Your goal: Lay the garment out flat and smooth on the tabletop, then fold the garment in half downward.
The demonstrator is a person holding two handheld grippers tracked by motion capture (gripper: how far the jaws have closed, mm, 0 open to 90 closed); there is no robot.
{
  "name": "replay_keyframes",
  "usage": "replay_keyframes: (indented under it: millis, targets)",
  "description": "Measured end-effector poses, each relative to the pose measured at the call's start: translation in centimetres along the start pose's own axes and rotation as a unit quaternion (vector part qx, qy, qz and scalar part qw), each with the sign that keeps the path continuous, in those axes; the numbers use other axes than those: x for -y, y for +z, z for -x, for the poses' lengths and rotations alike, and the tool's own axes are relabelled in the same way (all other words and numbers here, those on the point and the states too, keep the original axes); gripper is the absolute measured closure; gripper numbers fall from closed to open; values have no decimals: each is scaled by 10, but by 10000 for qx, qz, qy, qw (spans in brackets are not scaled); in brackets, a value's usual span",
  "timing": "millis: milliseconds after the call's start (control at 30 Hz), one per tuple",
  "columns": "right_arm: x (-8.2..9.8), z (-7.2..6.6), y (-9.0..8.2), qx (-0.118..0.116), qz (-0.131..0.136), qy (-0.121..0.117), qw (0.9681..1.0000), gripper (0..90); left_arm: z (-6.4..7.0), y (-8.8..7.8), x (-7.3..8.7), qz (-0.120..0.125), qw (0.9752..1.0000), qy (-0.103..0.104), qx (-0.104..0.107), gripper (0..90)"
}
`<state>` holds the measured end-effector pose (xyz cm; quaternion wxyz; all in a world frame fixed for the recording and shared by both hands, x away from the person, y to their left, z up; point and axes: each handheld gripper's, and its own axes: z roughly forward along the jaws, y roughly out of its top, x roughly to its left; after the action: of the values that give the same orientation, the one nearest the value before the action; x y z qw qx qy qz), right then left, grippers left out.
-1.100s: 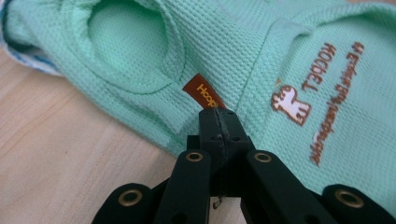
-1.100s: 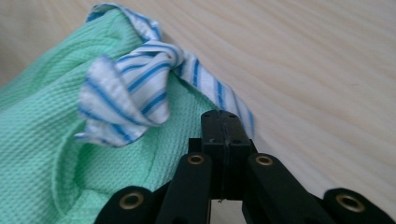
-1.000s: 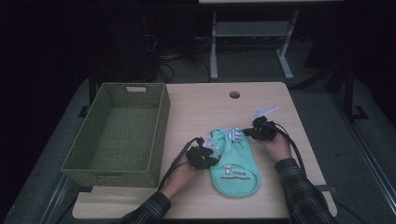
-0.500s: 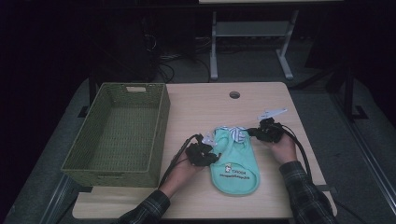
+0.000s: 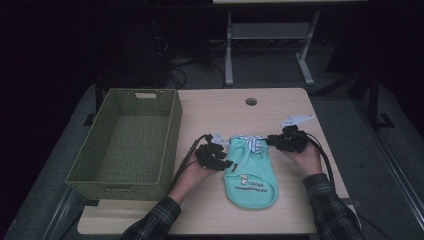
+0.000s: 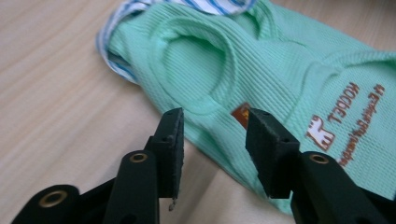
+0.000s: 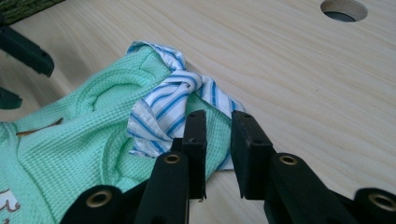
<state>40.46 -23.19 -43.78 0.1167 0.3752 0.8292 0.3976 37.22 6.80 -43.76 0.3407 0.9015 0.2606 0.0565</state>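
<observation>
A mint-green small garment (image 5: pixel 252 177) with a blue-and-white striped collar (image 7: pixel 163 107) lies flat on the wooden table (image 5: pixel 220 107). My left gripper (image 5: pixel 226 162) sits at its left edge. In the left gripper view its jaws (image 6: pixel 214 123) have just been opening and stand apart over the green cloth (image 6: pixel 280 65), gripping nothing. My right gripper (image 5: pixel 270 141) is at the collar end. Its jaws (image 7: pixel 218 122) have also just been opening; a narrow gap shows between them, just above the cloth (image 7: pixel 70 140), with nothing pinched.
A green woven basket (image 5: pixel 127 140) stands empty on the table's left side, close to my left hand. A round cable hole (image 5: pixel 251 101) lies near the far edge. Bare wood stretches behind the garment. Beyond the table are dark floor, cables and a metal frame.
Both pairs of jaws have come apart and let go of the garment. Both hands have drawn slightly away from it, and the cloth stays flat on the table.
</observation>
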Motion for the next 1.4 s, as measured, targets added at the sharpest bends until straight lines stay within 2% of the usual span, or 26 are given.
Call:
replay_keyframes:
  millis: [67,400,433,467,600,700,867,967,1200,1400]
  targets:
    - [-1,1,2,-6,-21,-13,10000,728,-8,-1,-5,-12,10000,-25,-19,525]
    - [-4,5,9,-19,-52,54,10000,682,-31,-1,-20,148,9996,-78,-243,492]
    - [-5,7,10,-27,-51,87,9999,676,-34,-1,-22,182,9994,-136,-260,490]
    - [-7,7,10,-36,-78,129,9999,676,-39,0,-24,262,9991,-174,-279,491]
    - [-10,9,10,-20,-92,136,9999,675,-46,5,-29,300,9987,-190,-357,491]
    - [-14,13,10,-37,-49,204,9998,671,-54,9,-34,378,9982,-277,-369,491]
    - [-14,14,14,-41,-33,254,9997,668,-65,21,-41,327,9981,-341,-399,491]
    - [-13,16,17,-70,-53,226,9997,663,-73,32,-43,248,9983,-407,-342,489]
    - [-9,19,23,-113,-148,308,9994,656,-76,47,-48,153,9986,-467,-209,482]
    - [-7,21,25,-117,-172,345,9992,656,-77,56,-50,0,9988,-408,-253,483]
